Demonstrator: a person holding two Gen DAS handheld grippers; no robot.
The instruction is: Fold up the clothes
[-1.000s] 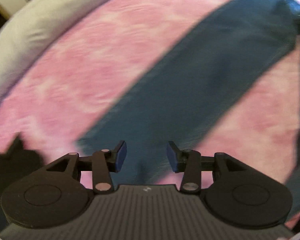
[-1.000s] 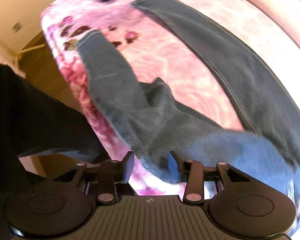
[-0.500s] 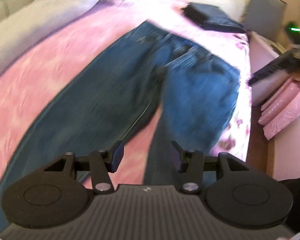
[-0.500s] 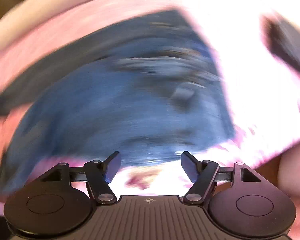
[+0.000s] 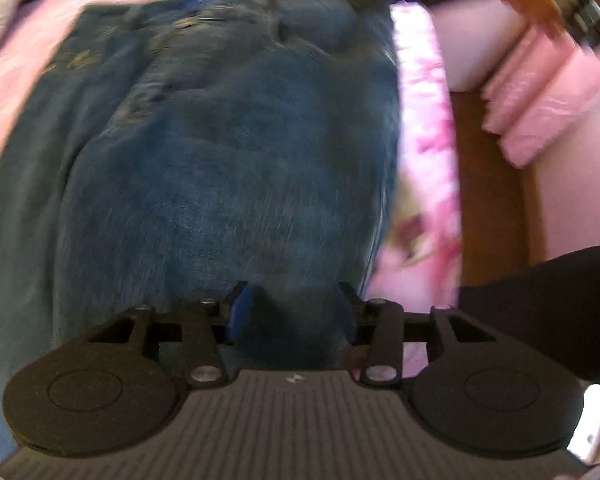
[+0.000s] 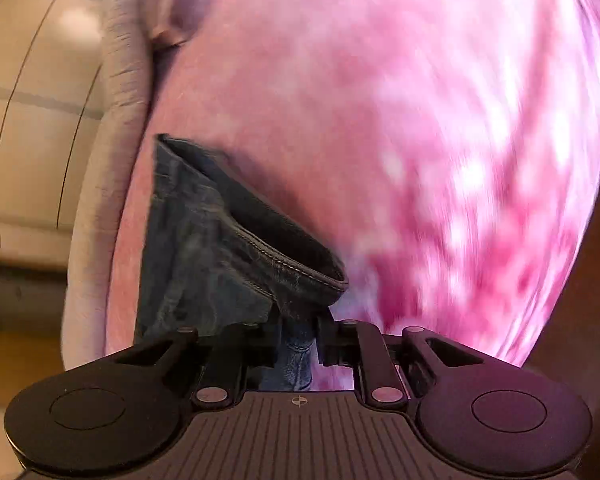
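Pink floral bedspread (image 6: 420,140), grey upholstered bed edge (image 6: 120,80), beige panelled wall (image 6: 32,100), brown wooden floor (image 5: 488,200)

What I cannot see well

The jeans (image 5: 220,168) are smeared by motion, their legs run off the lower left edge, and the small marks near the waistband are not readable. My right gripper (image 6: 298,338) hides the denim it pinches. The pink bedcover (image 6: 440,140) is blurred, and so is the object (image 5: 556,4) at the top right corner.
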